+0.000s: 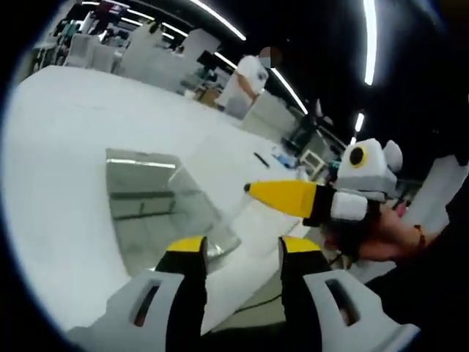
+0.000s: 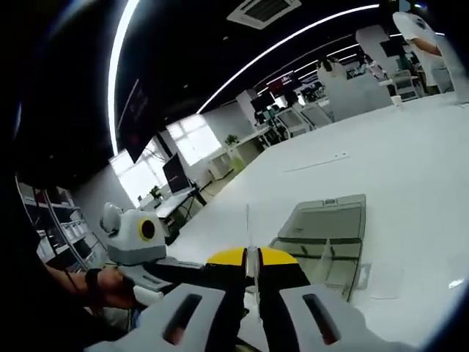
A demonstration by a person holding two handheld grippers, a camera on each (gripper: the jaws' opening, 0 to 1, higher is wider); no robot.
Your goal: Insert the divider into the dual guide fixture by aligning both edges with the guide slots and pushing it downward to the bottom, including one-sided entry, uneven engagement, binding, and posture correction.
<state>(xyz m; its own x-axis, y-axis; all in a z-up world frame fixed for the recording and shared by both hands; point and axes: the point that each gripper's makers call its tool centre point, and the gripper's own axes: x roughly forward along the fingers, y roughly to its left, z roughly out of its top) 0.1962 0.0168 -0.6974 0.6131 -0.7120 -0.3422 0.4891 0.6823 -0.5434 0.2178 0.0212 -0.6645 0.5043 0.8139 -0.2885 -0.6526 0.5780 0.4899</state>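
Right gripper [image 2: 251,265] has its yellow-tipped jaws pressed together on the bottom edge of a thin clear divider [image 2: 248,229], which rises edge-on from between them. In the left gripper view that same gripper [image 1: 253,188] reaches in from the right, with the sheet [image 1: 220,169] a faint pane beyond its tip. Left gripper [image 1: 242,253] holds nothing, its jaws spread apart above the table [image 1: 66,132]. The clear fixture [image 2: 326,238] lies on the white table [image 2: 410,161], below and apart from the sheet; its guide slots are hard to make out. The step looks like the approach before entry. Next, the sheet probably needs squaring so both edges meet the slots together, while the free gripper steadies the fixture [image 1: 157,205]. No readable writing shows.
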